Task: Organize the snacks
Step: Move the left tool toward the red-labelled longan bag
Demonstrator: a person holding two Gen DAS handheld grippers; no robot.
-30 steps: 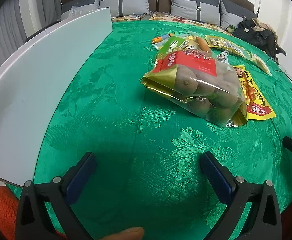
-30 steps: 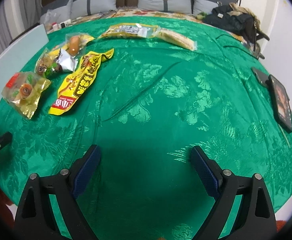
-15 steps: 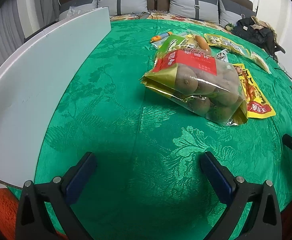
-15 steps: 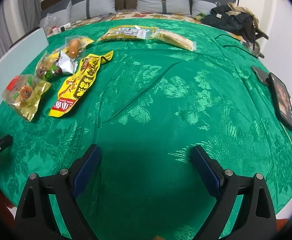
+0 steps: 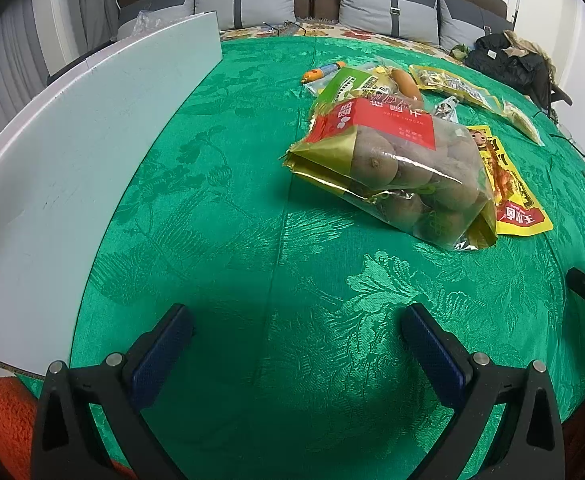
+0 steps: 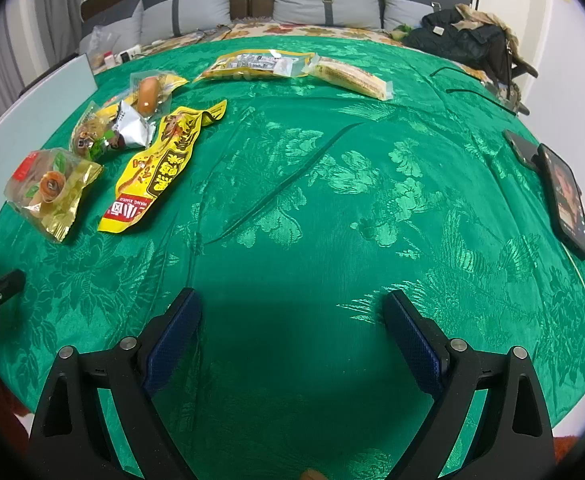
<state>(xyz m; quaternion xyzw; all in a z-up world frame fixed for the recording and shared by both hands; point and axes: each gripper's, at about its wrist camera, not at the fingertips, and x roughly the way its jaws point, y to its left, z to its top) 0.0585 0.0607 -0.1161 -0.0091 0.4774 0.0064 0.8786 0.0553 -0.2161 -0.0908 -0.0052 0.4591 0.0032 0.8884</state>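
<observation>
snack bag (image 5: 396, 168): clear with red label and gold edges, round brown pieces inside, long axis slanting from far-left to near-right, lying on green cloth ahead of left gripper (image 5: 296, 344) | yellow packet (image 6: 160, 164) just beside it | left gripper spread wide, empty | right gripper (image 6: 292, 328) spread wide, empty | green patterned tablecloth (image 6: 332, 208), white board (image 5: 72, 152) at left, grey cushions (image 6: 324, 0) behind

Green damask cloth (image 6: 332, 184) with a woven sheen covers the tabletop; the fruit bag (image 5: 396, 168) is glossy clear plastic edged in gold foil, the yellow snack pouch (image 6: 160, 164) shiny (crinkled), the white board (image 5: 72, 152) matt and smooth, the tongs' blue pads (image 5: 160, 356) finely textured
</observation>
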